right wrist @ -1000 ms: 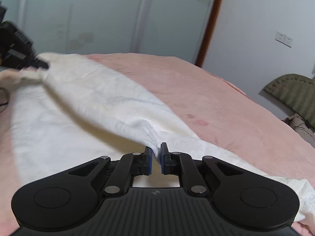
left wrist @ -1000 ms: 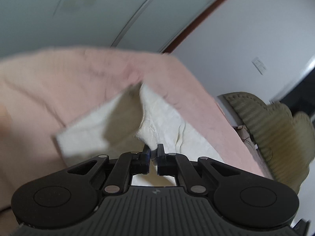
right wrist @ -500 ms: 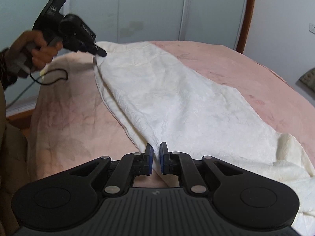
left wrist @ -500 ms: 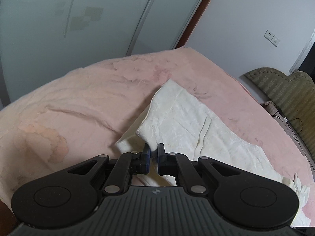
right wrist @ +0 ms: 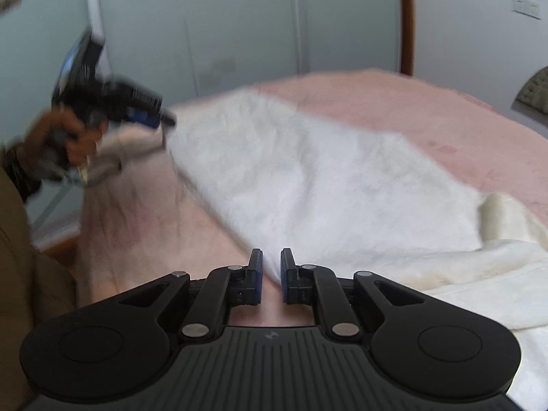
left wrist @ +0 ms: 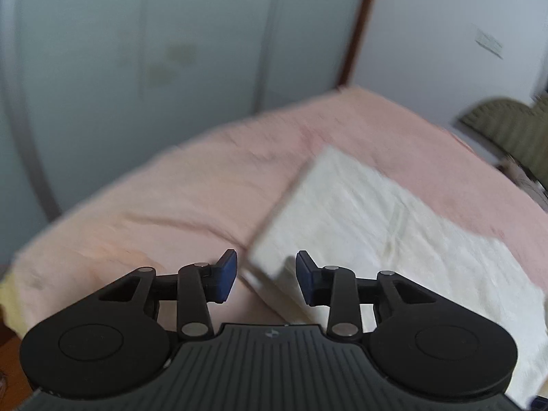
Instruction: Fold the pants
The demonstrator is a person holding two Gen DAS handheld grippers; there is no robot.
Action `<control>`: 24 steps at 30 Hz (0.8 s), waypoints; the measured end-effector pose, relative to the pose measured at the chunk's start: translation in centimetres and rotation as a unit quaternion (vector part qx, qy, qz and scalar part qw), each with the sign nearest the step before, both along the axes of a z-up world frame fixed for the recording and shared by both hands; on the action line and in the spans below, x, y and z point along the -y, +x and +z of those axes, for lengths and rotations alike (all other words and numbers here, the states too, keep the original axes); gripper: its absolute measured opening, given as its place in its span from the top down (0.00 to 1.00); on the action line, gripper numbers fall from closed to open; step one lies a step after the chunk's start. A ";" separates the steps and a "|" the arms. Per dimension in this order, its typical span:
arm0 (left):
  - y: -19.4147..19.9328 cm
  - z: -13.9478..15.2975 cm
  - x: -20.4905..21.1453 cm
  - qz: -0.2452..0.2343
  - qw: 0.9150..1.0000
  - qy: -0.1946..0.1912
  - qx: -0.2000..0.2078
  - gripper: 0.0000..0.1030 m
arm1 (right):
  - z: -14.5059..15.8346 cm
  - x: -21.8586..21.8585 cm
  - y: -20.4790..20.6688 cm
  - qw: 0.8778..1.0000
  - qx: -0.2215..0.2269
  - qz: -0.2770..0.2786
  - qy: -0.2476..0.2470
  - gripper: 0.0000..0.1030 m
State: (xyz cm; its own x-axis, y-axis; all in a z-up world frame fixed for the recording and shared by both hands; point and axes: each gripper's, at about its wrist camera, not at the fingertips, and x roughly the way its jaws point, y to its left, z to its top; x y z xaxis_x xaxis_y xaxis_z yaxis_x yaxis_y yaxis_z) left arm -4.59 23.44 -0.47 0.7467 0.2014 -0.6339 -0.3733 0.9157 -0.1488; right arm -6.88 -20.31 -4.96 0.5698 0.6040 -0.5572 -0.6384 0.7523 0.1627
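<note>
Basically, the cream-white pants [left wrist: 383,226] lay spread on the pink bedspread [left wrist: 164,212], one long leg run diagonally across it so the cloth sat flat for a fold. Left gripper [left wrist: 266,272] had its jaws opening, blue pads [left wrist: 227,267] well apart, with the near corner of the pants between them but not pressed — judged a release, corner put down where the fold edge should sit. From the right wrist view the same gripper [right wrist: 164,120] showed blurred at the far end of the leg, gripped by the person's hand [right wrist: 73,138]; contact with cloth there could not be told.

Right gripper [right wrist: 271,272] had its jaws nearly closed, only a narrow gap. A thin edge of the pants ran into that gap, so it was likely pinching the hem edge to keep the leg taut while the other end got set down; blur made the pinch hard to confirm. Bunched cloth sat at the right [right wrist: 496,246], probably the waist or second leg, not yet flattened. Fold judged early: leg laid out, no crease doubled over yet. Wardrobe doors [left wrist: 171,51] stood behind the bed.
</note>
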 end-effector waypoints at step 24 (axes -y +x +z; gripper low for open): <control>1.7 -1.7 28.0 -0.524 0.850 -0.059 -0.002 0.41 | -1.4 29.9 -1.3 0.812 -0.060 -0.580 -0.024 0.87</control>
State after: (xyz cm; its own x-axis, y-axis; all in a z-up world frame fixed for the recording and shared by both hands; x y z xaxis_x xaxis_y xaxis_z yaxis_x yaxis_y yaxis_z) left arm -2.87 -4.59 -2.18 0.4750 -0.6372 -0.6069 0.6365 0.7250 -0.2630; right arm -8.15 -50.18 -6.40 0.6794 -0.3238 -0.6585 0.5219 0.8440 0.1235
